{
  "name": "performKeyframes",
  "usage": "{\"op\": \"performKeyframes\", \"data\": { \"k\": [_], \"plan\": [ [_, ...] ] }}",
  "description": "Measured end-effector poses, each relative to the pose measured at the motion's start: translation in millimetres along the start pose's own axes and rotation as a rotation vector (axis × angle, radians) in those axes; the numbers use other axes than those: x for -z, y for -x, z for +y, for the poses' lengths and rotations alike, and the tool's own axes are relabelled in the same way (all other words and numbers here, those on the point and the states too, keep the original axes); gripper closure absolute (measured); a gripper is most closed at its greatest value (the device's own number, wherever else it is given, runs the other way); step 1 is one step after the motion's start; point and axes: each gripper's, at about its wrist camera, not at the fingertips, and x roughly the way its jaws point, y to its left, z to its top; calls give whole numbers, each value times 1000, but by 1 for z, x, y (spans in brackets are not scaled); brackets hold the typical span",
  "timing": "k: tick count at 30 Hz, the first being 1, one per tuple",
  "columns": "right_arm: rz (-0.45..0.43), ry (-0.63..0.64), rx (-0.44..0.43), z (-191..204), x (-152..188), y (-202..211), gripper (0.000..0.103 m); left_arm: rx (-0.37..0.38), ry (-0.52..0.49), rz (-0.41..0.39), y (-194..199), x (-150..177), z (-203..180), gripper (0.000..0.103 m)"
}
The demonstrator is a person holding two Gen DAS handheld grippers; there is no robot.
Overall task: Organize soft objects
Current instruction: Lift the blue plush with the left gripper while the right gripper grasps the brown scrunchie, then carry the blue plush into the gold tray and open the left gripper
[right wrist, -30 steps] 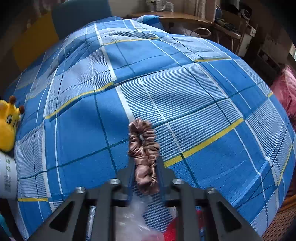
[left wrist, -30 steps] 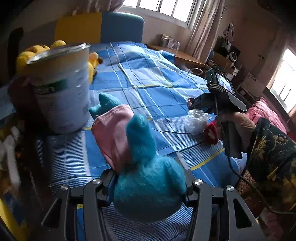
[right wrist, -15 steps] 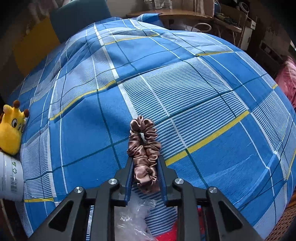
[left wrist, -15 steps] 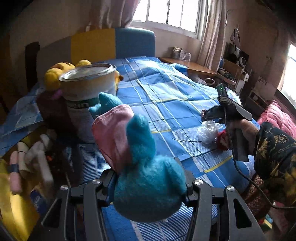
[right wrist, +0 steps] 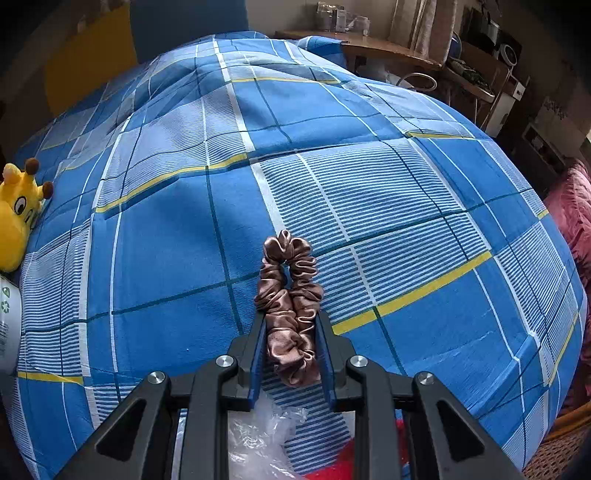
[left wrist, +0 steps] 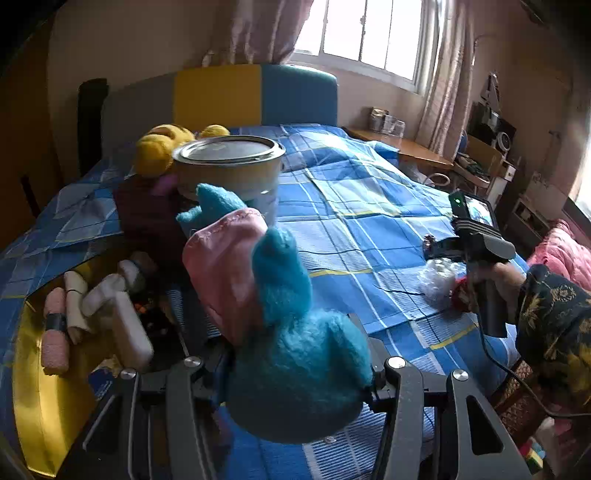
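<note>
Left wrist: rolled socks (left wrist: 79, 306) in yellow box (left wrist: 29, 391)

Blue plaid bed (right wrist: 369, 192), metal can (left wrist: 229, 166), yellow giraffe plush (right wrist: 16, 218), crumpled clear plastic (left wrist: 437, 282) on it

Daylight from a blown-out window (left wrist: 364, 31) at twelve o'clock leaves the room dim and hazy, while fisheye bending curves the bedspread (right wrist: 369, 184) and blackens the corners.

A home bedroom: checked bedspread (right wrist: 332, 184), padded headboard (left wrist: 255, 96).
</note>
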Motion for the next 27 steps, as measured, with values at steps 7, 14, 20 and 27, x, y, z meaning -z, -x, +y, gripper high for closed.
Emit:
{"op": "performKeyframes", "data": {
  "k": [7, 14, 20, 27],
  "plan": [
    [-11, 30, 15, 3, 2, 1, 80, -36, 60, -4, 7, 4, 25, 48],
    [-15, 50, 24, 5, 2, 2, 80, -56, 192, -17, 26, 10, 79, 49],
    [-18, 58, 30, 6, 2, 2, 80, -136, 338, -57, 58, 22, 141, 49],
    [-19, 63, 32, 6, 2, 2, 80, -252, 505, -30, 82, 59, 206, 49]
  ]
}}
